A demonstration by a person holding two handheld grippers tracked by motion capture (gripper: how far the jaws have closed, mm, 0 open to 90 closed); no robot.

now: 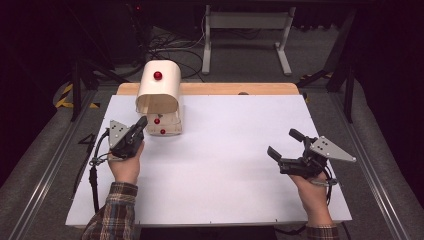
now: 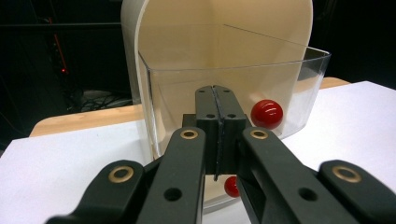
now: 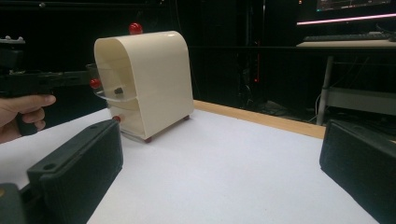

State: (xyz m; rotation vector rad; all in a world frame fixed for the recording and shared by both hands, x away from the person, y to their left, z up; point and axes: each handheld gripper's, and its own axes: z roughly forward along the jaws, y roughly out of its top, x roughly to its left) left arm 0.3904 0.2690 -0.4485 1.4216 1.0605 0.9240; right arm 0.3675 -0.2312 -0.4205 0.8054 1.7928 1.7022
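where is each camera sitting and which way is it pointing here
High view: above the person's side, looking forward and down on the white table; both forearms, left gripper and right gripper show.
Left gripper view: rides the left gripper, facing the cream arched cabinet with clear plastic drawers and red ball knobs; its shut black jaws show.
Right gripper view: rides the right gripper, looking low across the table; its open jaws show, and the person's other hand.
All three share the cabinet.

Lower red knob (image 2: pixel 231 186) half behind tool (image 2: pixel 217 100)
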